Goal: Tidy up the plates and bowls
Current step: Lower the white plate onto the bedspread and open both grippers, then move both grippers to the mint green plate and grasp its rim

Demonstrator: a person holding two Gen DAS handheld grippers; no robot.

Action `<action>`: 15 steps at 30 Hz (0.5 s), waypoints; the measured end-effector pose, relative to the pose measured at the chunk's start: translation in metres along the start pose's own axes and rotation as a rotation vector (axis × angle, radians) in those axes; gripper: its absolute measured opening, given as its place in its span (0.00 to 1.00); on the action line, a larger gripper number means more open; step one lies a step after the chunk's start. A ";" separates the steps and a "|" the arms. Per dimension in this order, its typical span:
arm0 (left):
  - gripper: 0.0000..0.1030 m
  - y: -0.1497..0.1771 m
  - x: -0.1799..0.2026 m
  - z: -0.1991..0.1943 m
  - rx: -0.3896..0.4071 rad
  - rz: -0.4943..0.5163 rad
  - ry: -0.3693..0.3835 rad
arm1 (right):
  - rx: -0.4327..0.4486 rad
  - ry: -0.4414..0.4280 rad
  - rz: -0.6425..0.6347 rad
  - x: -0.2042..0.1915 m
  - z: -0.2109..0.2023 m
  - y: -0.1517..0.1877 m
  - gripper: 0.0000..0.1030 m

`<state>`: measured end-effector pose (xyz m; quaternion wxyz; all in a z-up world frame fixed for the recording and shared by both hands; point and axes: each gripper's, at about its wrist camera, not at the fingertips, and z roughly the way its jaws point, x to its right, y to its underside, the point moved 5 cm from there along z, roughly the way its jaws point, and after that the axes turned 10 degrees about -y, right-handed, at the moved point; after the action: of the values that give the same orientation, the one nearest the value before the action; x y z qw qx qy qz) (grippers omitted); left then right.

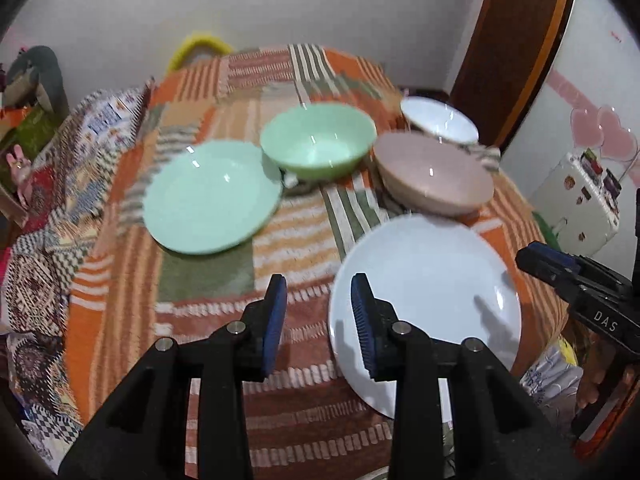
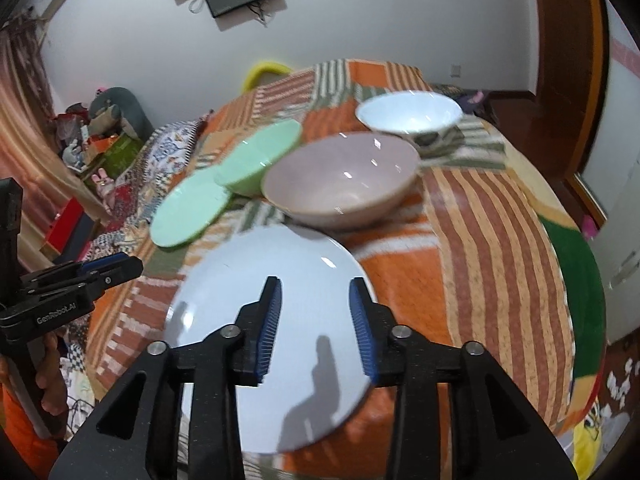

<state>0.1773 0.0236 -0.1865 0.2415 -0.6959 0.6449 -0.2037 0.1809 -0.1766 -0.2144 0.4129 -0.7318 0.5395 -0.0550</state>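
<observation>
L gripper: nearest, jaws partly apart, nothing between the blue pads; hangs over the striped cloth just left of the white plate's near rim.
R gripper: jaws partly apart too, empty; hangs above the white plate, not touching as far as I can see. In the L view it shows at the right edge, past the plate.
Hand: fingers round the L gripper's handle, low left in the R view.
White plate: flat on the cloth, closest dish, near the table's front edge.
Pink bowl: upright, just behind the white plate; can't tell if rims touch.
Green plate: flat, left of centre, well apart from the white plate.
Green bowl: upright, right behind the green plate, its side at the plate's rim.
White bowl: upright, farthest back on the right, just behind the pink bowl.
Yellow handle: past the table's far edge, by the wall.
</observation>
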 end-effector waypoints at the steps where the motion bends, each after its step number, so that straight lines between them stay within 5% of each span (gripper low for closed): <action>1: 0.36 -0.004 -0.005 -0.005 0.019 -0.008 -0.003 | 0.008 -0.007 -0.011 -0.005 0.000 -0.004 0.36; 6: 0.49 -0.020 -0.037 -0.029 0.128 -0.049 -0.059 | 0.025 -0.044 -0.057 -0.030 0.006 -0.023 0.40; 9: 0.56 -0.030 -0.056 -0.032 0.150 -0.079 -0.068 | 0.029 -0.063 -0.084 -0.044 0.013 -0.033 0.51; 15: 0.63 -0.044 -0.097 -0.026 0.156 -0.130 -0.092 | 0.030 -0.097 -0.118 -0.068 0.035 -0.052 0.52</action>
<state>0.1885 0.1202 -0.1367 0.3106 -0.7239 0.5688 -0.2365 0.2095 -0.0964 -0.1778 0.4457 -0.7577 0.4739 -0.0516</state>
